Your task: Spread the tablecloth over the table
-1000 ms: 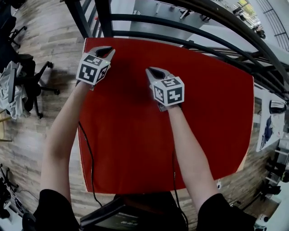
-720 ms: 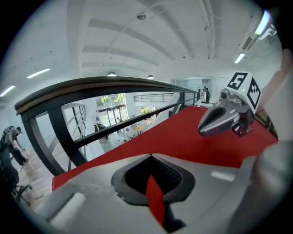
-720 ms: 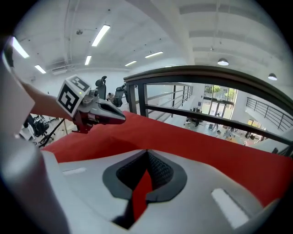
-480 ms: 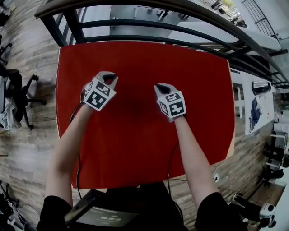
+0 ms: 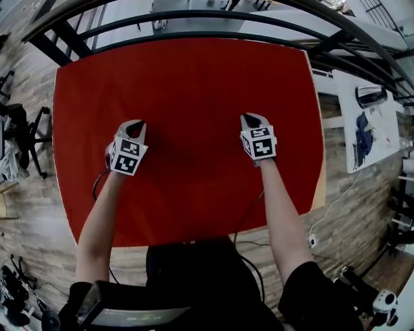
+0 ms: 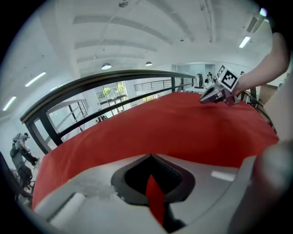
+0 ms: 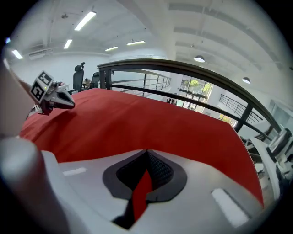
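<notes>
Tablecloth [image 5: 187, 84] lies red and flat over the table [image 5: 320, 191], with only a pale strip of tabletop showing at the right. My left gripper [image 5: 136, 124] and right gripper [image 5: 252, 119] tilt down at the cloth's middle, well apart. Both pairs of fingers are clenched together, grasping nothing — just a red sliver shows through each slit. A dark railing [image 5: 194, 14] runs beyond the far edge.

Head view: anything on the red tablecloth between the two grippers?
No. Only the bare red fabric tablecloth lies between the left gripper and the right gripper. The head view shows it, and both gripper views agree.
</notes>
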The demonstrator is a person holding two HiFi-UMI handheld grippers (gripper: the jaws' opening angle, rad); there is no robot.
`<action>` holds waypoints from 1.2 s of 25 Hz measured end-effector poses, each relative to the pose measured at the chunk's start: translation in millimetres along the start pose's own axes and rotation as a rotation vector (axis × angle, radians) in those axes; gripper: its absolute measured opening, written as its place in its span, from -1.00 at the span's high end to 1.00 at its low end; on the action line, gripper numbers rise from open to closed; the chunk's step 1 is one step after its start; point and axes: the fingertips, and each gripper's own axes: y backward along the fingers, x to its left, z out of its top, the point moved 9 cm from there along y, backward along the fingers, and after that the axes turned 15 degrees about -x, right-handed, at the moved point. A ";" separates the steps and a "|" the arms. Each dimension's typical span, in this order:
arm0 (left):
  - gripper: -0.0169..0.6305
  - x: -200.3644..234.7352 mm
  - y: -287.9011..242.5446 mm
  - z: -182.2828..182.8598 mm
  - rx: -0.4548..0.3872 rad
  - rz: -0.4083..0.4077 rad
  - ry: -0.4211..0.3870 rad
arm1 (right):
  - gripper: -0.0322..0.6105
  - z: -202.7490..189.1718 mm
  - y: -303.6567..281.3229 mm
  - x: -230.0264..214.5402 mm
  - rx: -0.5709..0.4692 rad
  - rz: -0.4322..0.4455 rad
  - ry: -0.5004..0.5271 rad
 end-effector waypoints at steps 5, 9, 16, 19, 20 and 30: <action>0.93 -82.4 -15.5 28.3 -0.036 -0.021 -0.046 | 0.87 -35.9 50.8 -33.6 -0.045 -0.065 -0.081; 0.93 -169.0 -23.8 55.7 -0.088 -0.083 -0.054 | 0.87 -58.6 109.3 -37.2 -0.132 -0.100 -0.123; 0.93 -301.3 -28.4 96.1 -0.146 -0.332 -0.076 | 0.87 -98.6 217.9 -11.4 -0.189 -0.192 -0.209; 0.93 -349.1 -19.5 110.1 -0.186 -0.420 -0.090 | 0.87 -113.7 261.1 3.5 -0.204 -0.238 -0.236; 0.93 -369.7 -16.6 116.0 -0.203 -0.448 -0.095 | 0.87 -120.1 279.8 4.1 -0.208 -0.262 -0.251; 0.93 -556.3 7.5 139.8 -0.178 -0.737 -0.259 | 0.87 -237.8 439.3 -21.3 -0.191 -0.538 -0.487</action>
